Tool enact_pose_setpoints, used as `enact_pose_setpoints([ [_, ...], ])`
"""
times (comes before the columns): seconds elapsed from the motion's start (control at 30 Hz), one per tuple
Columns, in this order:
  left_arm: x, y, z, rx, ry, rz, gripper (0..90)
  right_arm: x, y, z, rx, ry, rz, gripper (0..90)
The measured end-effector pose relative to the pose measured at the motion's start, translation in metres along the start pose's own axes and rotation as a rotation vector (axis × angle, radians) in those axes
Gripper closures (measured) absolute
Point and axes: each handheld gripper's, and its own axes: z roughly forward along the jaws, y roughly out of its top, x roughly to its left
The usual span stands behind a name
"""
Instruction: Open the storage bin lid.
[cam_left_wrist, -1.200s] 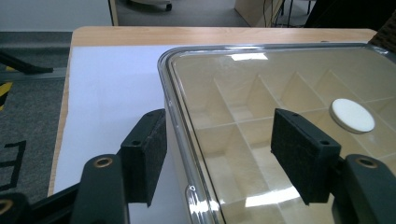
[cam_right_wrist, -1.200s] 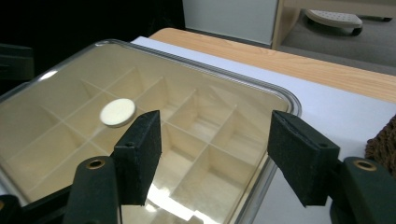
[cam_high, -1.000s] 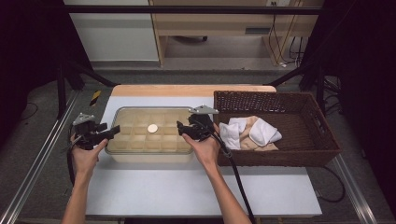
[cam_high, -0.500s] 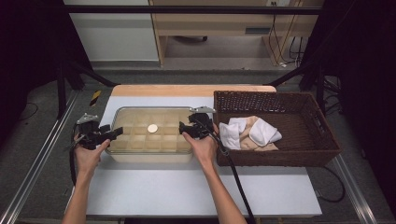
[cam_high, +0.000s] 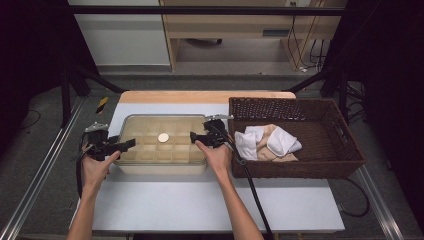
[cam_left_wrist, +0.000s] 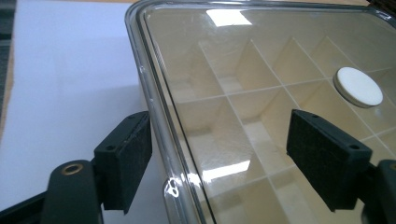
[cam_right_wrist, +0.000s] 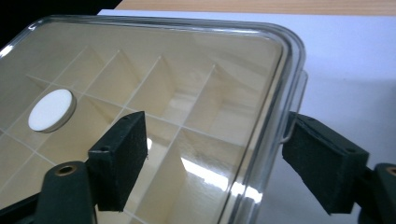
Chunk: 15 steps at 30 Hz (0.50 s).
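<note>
The clear lidded box (cam_high: 162, 146) with its grid of compartments lay on the white bench (cam_high: 200, 200), just left of the wicker basket (cam_high: 300, 135), with a white disc (cam_high: 163, 137) on its lid. The left hand-held gripper (cam_left_wrist: 219, 158) straddled the box's left rim, its jaws having just spread wide, pads clear of the plastic. The right hand-held gripper (cam_right_wrist: 215, 158) straddled the right rim, likewise spread and gripping nothing.

Brown wicker basket (cam_high: 350, 150) right of table, white and beige cloths (cam_high: 270, 142) inside.
</note>
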Motion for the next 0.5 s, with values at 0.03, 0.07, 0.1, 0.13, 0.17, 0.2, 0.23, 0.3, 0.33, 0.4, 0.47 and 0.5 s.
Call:
enact_pose_setpoints([
  [0.03,0.000,0.000,0.000,0.002,-0.003,-0.003,21.4,0.000,0.000,0.001,0.001,0.003,0.000,21.8],
  [0.07,0.000,0.000,0.000,0.003,-0.003,-0.003,21.3,0.001,0.000,0.002,0.003,0.005,0.002,21.0],
  [0.1,0.000,0.000,0.000,0.005,-0.006,-0.007,21.4,0.001,0.000,0.002,0.006,0.006,0.004,20.7],
  [0.13,0.000,0.000,0.000,0.005,-0.008,-0.010,21.4,0.001,0.000,0.002,0.007,0.011,0.011,20.8],
  [0.17,0.001,0.000,0.000,0.006,-0.012,-0.019,21.7,0.001,0.000,0.002,0.008,0.012,0.012,20.8],
  [0.2,0.001,0.000,0.000,0.005,-0.011,-0.026,22.2,0.001,0.000,0.002,0.008,0.013,0.011,20.9],
  [0.23,0.002,0.000,-0.001,0.001,-0.007,-0.042,23.7,0.001,0.000,0.002,0.008,0.014,0.013,21.1],
  [0.3,0.004,-0.001,-0.003,-0.011,-0.010,-0.063,29.2,0.001,0.000,0.002,0.011,0.014,0.017,21.8],
  [0.33,0.005,-0.002,-0.003,-0.017,-0.013,-0.069,30.7,0.001,0.000,0.001,0.011,0.013,0.017,22.4],
  [0.4,0.006,-0.003,-0.004,-0.031,-0.017,-0.081,33.0,0.002,0.001,0.000,0.004,0.010,0.015,23.6],
  [0.47,0.006,-0.002,-0.007,-0.055,-0.016,-0.089,35.5,0.003,0.001,-0.003,-0.011,0.008,0.014,25.3],
  [0.5,0.005,-0.002,-0.010,-0.072,-0.014,-0.088,37.3,0.003,0.002,-0.004,-0.023,0.010,0.016,26.4],
])
